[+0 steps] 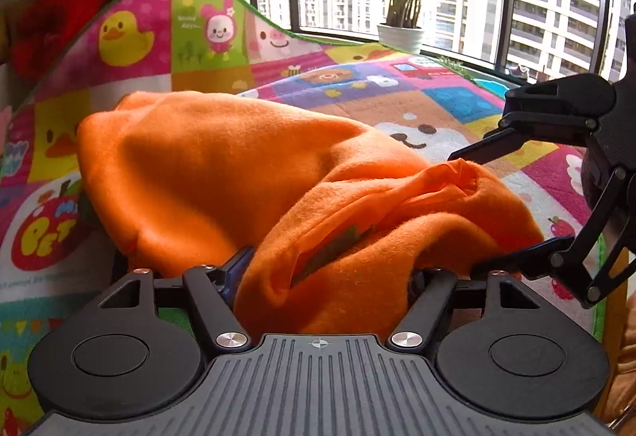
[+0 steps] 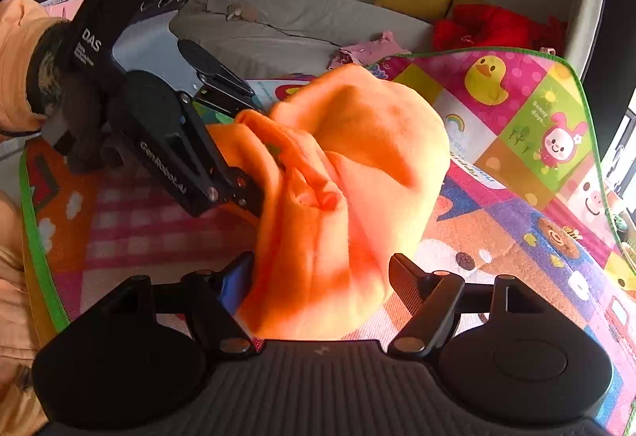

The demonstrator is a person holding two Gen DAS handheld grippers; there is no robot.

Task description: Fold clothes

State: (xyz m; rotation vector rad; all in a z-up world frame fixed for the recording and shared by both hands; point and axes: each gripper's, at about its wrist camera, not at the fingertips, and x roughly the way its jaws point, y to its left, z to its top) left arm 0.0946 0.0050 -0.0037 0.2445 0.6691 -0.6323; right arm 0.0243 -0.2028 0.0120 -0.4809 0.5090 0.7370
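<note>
1. The orange fleece garment point(image 1: 222, 173) is bunched and creased, a seam slit showing, heaped on the cartoon play mat point(image 1: 417, 94).
2. It fills the left gripper point(image 1: 326, 273), whose fingers are hidden; grip unclear.
3. The right gripper point(image 2: 322, 277) stands wide around a fold, its right finger point(image 2: 405, 287) clear of the cloth.

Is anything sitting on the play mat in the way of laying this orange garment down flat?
Nothing visible does. The orange garment is bunched between both grippers, and the play mat around it shows only its cartoon print.
</note>
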